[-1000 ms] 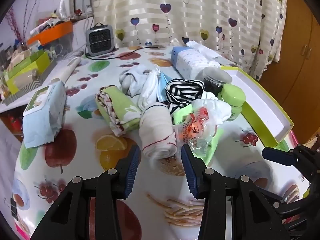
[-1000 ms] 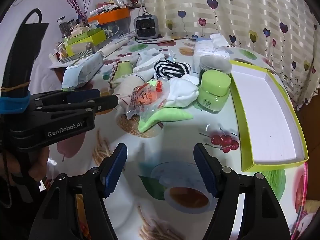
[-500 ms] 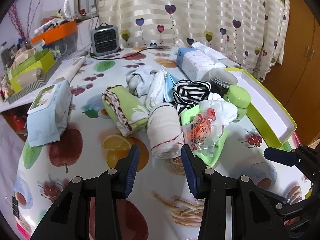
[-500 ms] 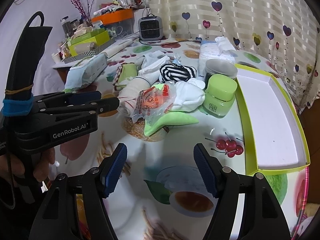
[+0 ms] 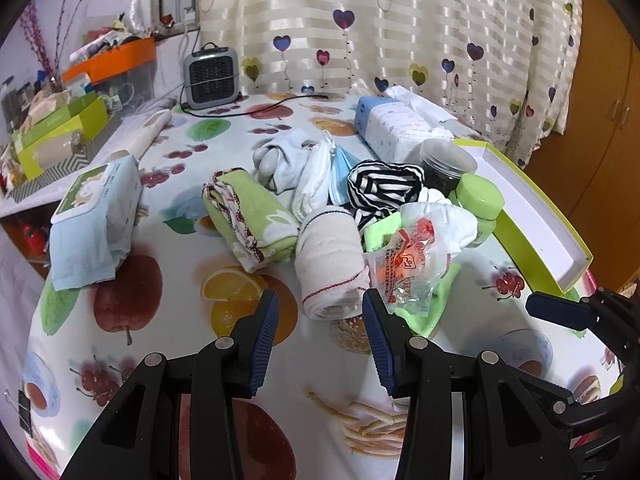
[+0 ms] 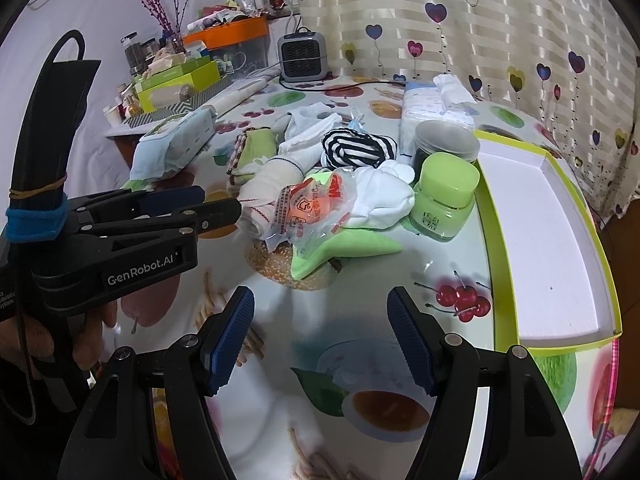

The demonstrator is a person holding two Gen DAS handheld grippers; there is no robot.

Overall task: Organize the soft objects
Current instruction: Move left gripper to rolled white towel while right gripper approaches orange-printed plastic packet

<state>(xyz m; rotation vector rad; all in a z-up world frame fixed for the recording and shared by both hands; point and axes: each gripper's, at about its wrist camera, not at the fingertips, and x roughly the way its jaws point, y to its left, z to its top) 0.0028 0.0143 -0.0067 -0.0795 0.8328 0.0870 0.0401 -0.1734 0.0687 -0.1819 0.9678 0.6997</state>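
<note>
Just before the rolled cream towel with red stitching [image 5: 330,264], the spread, empty left claw [image 5: 318,308] risks snagging the crinkly plastic packet [image 5: 404,268] alongside.

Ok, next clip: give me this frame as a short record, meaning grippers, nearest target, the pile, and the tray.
left gripper: open, holding nothing, lined up on the rolled white towel
right gripper: open, holding nothing, over bare tablecloth
pile: green towel roll, striped cloth, plastic packet
tray: holds nothing, at the right edge
hard items: green jar
</note>
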